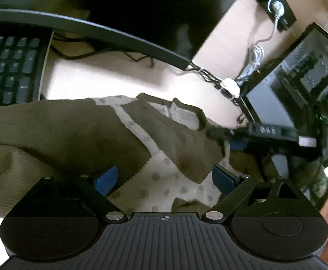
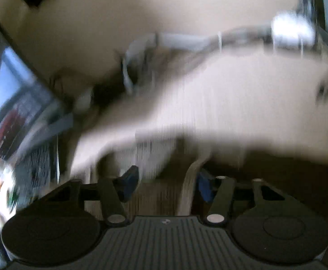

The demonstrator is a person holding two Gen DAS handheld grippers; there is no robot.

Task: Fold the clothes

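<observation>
The olive garment [image 1: 73,135] with its pale dotted lining lies rumpled on the light surface [image 1: 109,78], close to the keyboard [image 1: 8,65] and the cable bundle [image 1: 229,85], so a wide sweep could snag a cable or drag cloth onto the keys. The left gripper [image 1: 167,177] hangs over it, jaws wide and empty, and may pinch only one layer. The right gripper [image 2: 164,180] view is smeared by motion; its jaws stand partly apart with cloth between, but whether they grip it I cannot tell.

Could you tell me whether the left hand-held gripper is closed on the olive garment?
No, the left hand-held gripper stands wide open over the olive garment, its blue pads apart and pressing nothing.
</observation>
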